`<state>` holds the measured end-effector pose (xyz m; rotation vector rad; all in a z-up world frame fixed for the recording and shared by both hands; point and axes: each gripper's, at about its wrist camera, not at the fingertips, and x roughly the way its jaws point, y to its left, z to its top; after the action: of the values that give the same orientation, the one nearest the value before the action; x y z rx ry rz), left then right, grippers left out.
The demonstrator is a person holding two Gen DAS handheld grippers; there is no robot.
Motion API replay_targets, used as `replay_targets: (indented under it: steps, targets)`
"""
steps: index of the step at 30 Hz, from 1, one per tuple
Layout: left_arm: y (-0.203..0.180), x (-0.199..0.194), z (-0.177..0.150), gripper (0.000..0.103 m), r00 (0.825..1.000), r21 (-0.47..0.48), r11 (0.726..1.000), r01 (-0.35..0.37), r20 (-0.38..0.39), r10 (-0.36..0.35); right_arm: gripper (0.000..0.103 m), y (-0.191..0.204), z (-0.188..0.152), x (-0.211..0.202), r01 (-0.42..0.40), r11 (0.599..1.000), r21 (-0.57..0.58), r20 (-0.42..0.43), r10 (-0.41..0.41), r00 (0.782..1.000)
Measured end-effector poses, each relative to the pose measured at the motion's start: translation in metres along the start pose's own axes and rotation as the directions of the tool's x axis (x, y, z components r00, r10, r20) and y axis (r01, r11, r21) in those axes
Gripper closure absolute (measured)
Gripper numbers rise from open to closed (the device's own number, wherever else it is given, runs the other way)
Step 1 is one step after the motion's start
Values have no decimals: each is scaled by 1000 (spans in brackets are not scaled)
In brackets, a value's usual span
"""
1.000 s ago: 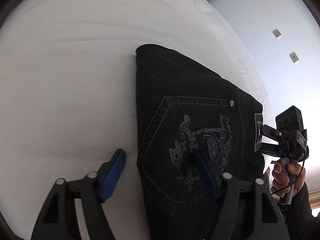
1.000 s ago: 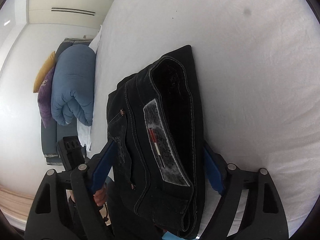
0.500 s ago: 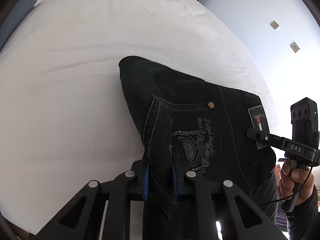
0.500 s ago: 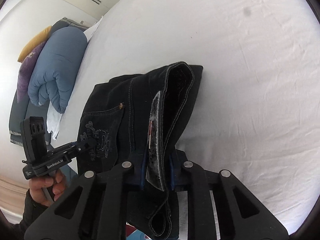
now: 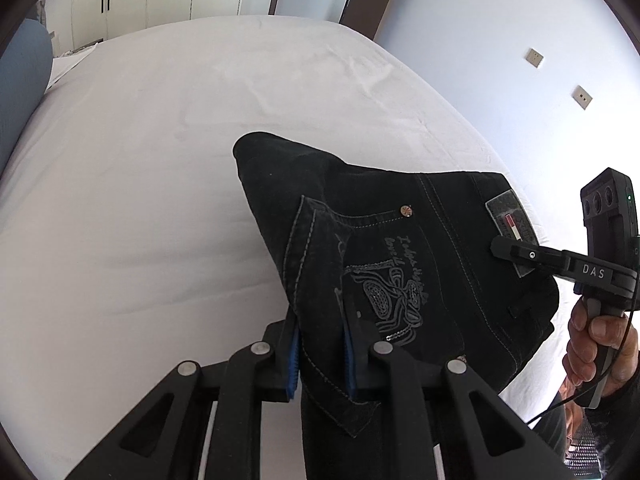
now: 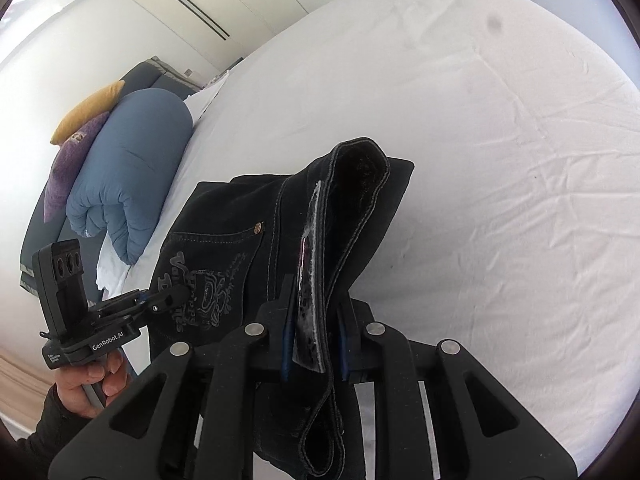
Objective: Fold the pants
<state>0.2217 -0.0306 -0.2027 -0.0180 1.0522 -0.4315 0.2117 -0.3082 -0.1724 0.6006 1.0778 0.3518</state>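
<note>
The black pants (image 5: 384,248), folded into a thick wad, hang partly lifted above the white bed (image 5: 160,160); the denim looks heavy, limp and bulky, so grip through all layers at the edges. The left tool (image 5: 320,354) is clamped on the pocket-side edge, and the right tool (image 6: 314,336) is clamped on the waistband by the label.

Folded black denim pants (image 5: 400,248), back pocket with pale embroidered script and motif uppermost; copper rivet at the pocket corner; grey waistband patch with red-and-white stripe; the pocket-side edge pinched between the left jaws, the waistband fold and patch between the right jaws; the bundle sags between both pairs of jaws, its far corner beyond them over the white bed (image 5: 168,160).
</note>
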Motion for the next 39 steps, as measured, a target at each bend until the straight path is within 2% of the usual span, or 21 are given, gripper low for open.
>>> replay_targets:
  steps: [4, 6, 9, 13, 14, 16, 18, 22, 24, 26, 27, 29, 32, 34, 36, 39]
  targets:
    - [12, 33, 3, 84, 998, 47, 998, -47, -40, 49, 87, -35, 25, 34, 13, 1000, 27, -28, -13, 1000]
    - [17, 43, -2, 82, 996, 58, 996, -63, -54, 66, 87, -56, 28, 50, 30, 998, 60, -65, -26, 998]
    - [20, 51, -10, 79, 995, 65, 995, -74, -60, 78, 81, -81, 26, 63, 1, 994, 106, -65, 6, 998]
    - [22, 48, -15, 69, 993, 77, 992, -101, -56, 105, 77, -104, 21, 65, -76, 986, 146, -33, 81, 996]
    - [22, 48, -12, 64, 992, 75, 991, -109, -52, 113, 76, -104, 23, 65, -74, 987, 145, -31, 80, 996]
    - [21, 46, -10, 61, 990, 68, 989, -128, -43, 131, 71, -105, 23, 61, -63, 988, 144, -24, 68, 997]
    - [21, 39, -10, 61, 989, 70, 987, -142, -34, 145, 57, -100, 15, 52, -47, 988, 145, -8, 49, 999]
    - [18, 23, -16, 59, 983, 65, 981, -180, -6, 181, 50, -101, 0, 32, -10, 986, 165, 24, 6, 1000]
    - [16, 16, -13, 53, 983, 59, 981, -184, 18, 183, 49, -106, -8, 18, 4, 985, 170, 41, -11, 999]
    - [14, -4, -22, 36, 979, 50, 979, -196, 63, 193, 49, -97, -20, 5, 19, 986, 164, 55, -28, 998]
    - [12, -12, -19, 33, 976, 49, 978, -203, 86, 198, 49, -92, -26, -1, 33, 987, 160, 61, -43, 997]
    - [5, -30, -26, 20, 969, 53, 975, -215, 132, 207, 49, -81, -41, -13, 70, 987, 142, 72, -81, 994]
    - [-10, -55, -36, 6, 953, 40, 972, -231, 212, 218, 49, -56, -71, -34, 128, 987, 95, 100, -137, 985]
    - [-18, -79, -54, 3, 939, 13, 974, -226, 270, 215, 49, -38, -92, -42, 172, 983, 70, 121, -179, 976]
    - [-27, -94, -69, 0, 917, -3, 969, -246, 322, 234, 49, -24, -116, -53, 219, 975, 49, 142, -223, 964]
    - [-46, -123, -101, 0, 877, -18, 956, -292, 393, 275, 49, 4, -153, -66, 333, 943, -16, 194, -324, 926]
